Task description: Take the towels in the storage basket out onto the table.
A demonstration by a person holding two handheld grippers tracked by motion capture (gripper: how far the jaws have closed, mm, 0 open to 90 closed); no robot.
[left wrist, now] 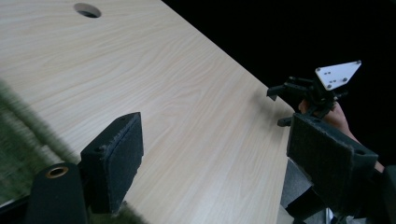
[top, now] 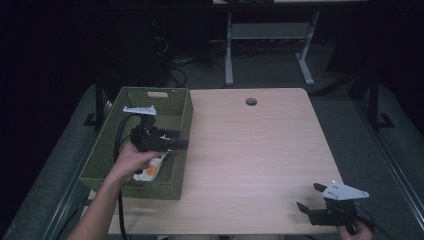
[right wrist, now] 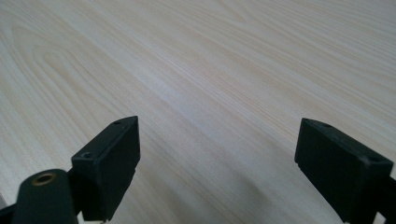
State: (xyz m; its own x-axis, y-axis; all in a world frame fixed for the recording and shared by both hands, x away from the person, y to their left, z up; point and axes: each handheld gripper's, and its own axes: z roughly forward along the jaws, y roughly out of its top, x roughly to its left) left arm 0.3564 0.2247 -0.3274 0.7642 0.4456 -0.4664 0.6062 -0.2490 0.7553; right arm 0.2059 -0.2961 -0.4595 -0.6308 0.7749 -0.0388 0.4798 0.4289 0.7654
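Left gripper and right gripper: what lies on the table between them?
In the high view, bare wooden table separates the left gripper from the right gripper.

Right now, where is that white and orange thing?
In the high view, the white and orange packet lies inside the green woven basket at the table's left edge, near its front wall, just under the left gripper.

Table (top: 260,145): showing as pale wood-grain laminate, smooth, faintly sheening at frame centre. Basket (top: 185,125), at left: appearing woven, olive green, rough and matt. Packet (top: 150,170) inside it: looking like glossy white and orange wrapping. Left gripper (left wrist: 215,154) pads (left wrist: 119,158): presenting as black, coarse, felt-like. Right gripper (right wrist: 217,163): showing matt black plastic; its plate (top: 345,190) reading as flat grey metal.
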